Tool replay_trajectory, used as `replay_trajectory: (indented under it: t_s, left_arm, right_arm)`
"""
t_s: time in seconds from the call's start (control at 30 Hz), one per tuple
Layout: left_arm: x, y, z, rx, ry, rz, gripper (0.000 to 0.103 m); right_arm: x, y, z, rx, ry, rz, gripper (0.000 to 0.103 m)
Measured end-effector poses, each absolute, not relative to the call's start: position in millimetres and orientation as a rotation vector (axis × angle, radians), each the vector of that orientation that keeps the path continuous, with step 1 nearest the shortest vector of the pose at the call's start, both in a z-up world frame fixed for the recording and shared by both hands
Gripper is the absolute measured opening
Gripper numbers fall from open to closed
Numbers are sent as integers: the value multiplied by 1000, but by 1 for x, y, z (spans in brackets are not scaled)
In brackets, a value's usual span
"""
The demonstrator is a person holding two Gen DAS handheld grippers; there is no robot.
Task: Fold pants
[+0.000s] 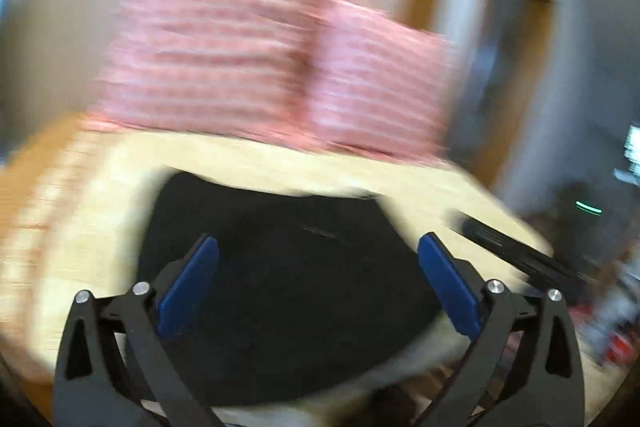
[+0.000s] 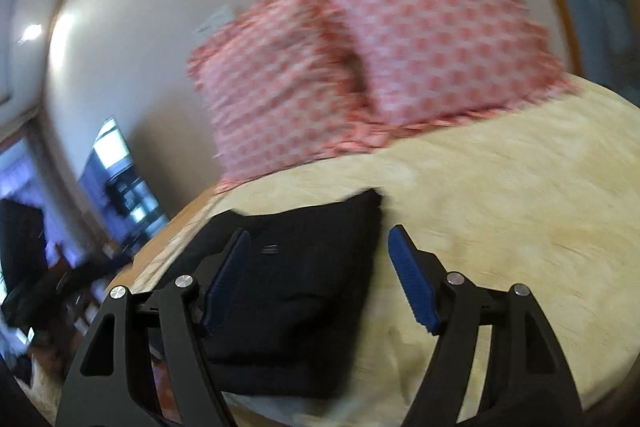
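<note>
Yellow bed (image 2: 500,195) w/ folded black pants (image 2: 296,267) & 2 pink pillows (image 2: 436,39) on it.

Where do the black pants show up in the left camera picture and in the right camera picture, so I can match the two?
Left wrist view: the black pants fill the lower middle, between the open left tool's fingers.
Right wrist view: the pants lie lower left of center, with the open right tool above their right edge.
Shared landmark: the two pink pillows beyond the pants, at the far end of the yellow bedspread.

Black pants (image 2: 296,291), pink-patterned pillows (image 2: 440,39), yellow bedspread (image 2: 500,207).
</note>
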State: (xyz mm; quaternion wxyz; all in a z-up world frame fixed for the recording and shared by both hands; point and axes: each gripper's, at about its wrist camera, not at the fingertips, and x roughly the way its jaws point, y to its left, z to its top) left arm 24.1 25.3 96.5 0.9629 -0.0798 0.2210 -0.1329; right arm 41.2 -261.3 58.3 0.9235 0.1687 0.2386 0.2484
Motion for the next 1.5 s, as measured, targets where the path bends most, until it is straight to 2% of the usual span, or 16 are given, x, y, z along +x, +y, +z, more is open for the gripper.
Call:
replay_trajectory:
  t_s: [0.17, 0.27, 0.37, 0.4, 0.53, 0.63, 0.83, 0.93, 1.1, 1.33, 1.4, 1.5]
  left_arm:
    - [46, 26, 75, -70, 546, -126, 101]
    - [59, 22, 50, -37, 655, -119, 101]
    - [76, 32, 23, -61, 759, -113, 101]
    - [79, 36, 13, -95, 788, -143, 101]
    - [71, 35, 6, -61, 749, -150, 101]
    - [62, 36, 6, -49, 719, -160, 101]
    - [57, 42, 6, -82, 695, -183, 101]
    - [58, 40, 7, -76, 692, -185, 101]
    - [57, 37, 6, -61, 686, -178, 101]
    - [57, 37, 6, -62, 684, -179, 101]
    - [57, 37, 5, -63, 683, -180, 101]
    - [57, 38, 4, -61, 679, -178, 101]
  right_arm:
    - [51, -219, 51, 265, 557, 569, 74]
    - [53, -211, 43, 220, 610, 529, 80]
    - [59, -210, 17, 189, 762, 469, 80]
    - [53, -210, 13, 164, 733, 469, 80]
    - [50, -209, 21, 125, 747, 465, 80]
    - [64, -242, 36, 325, 718, 483, 80]
    - [118, -271, 18, 466, 875, 414, 80]
    - [127, -267, 9, 476, 920, 435, 74]
    - [124, -259, 10, 421, 912, 466, 57]
    - [130, -255, 7, 380, 906, 471, 55]
    - [129, -254, 9, 381, 890, 506, 30]
    - [119, -248, 21, 329, 824, 535, 20]
